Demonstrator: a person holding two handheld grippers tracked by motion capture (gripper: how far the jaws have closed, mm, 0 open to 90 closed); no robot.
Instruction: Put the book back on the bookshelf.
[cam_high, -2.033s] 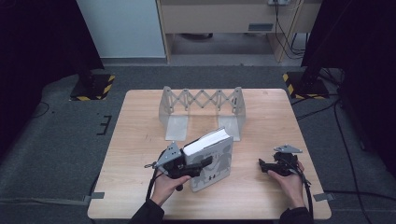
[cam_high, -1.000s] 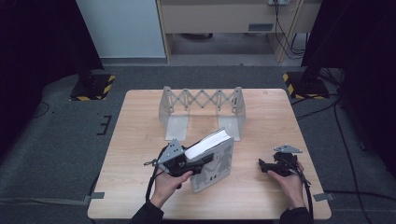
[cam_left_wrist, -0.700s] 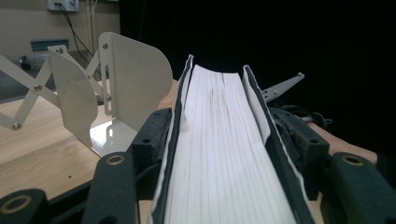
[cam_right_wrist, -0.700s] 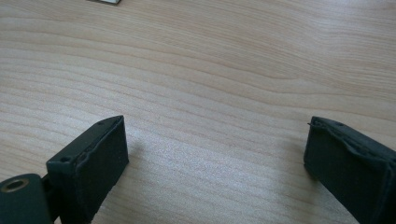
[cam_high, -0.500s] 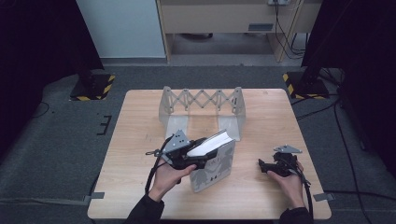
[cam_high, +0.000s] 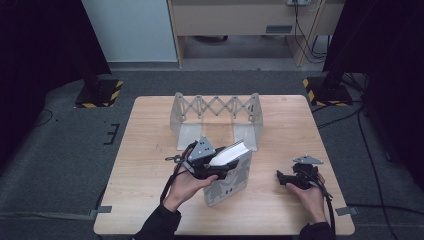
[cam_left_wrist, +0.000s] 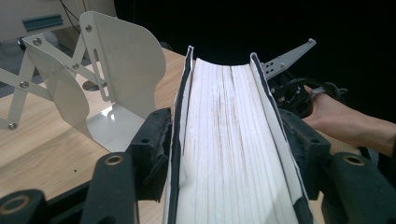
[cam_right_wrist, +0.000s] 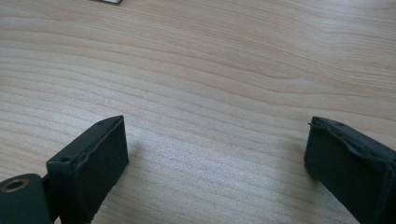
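Gripping the book (cam_left_wrist: 229, 149) across its covers, our left gripper (cam_high: 212, 167) stays clamped; it looks heavy, stiff, slippery-covered. Our right gripper (cam_right_wrist: 219, 158) rests with jaws apart on the table (cam_right_wrist: 210, 60).

The book (cam_high: 229, 172) has a cover patterned in grey and white patches, dark-edged boards and a cream-white page block faintly streaked with brown. The left gripper (cam_high: 212, 165) and right gripper (cam_high: 295, 178) are black, each topped by a grey plate. At twelve o'clock, the folding book stand (cam_high: 216, 120) is pale silver-white metal, on a light wood-grain desk (cam_high: 150, 150).
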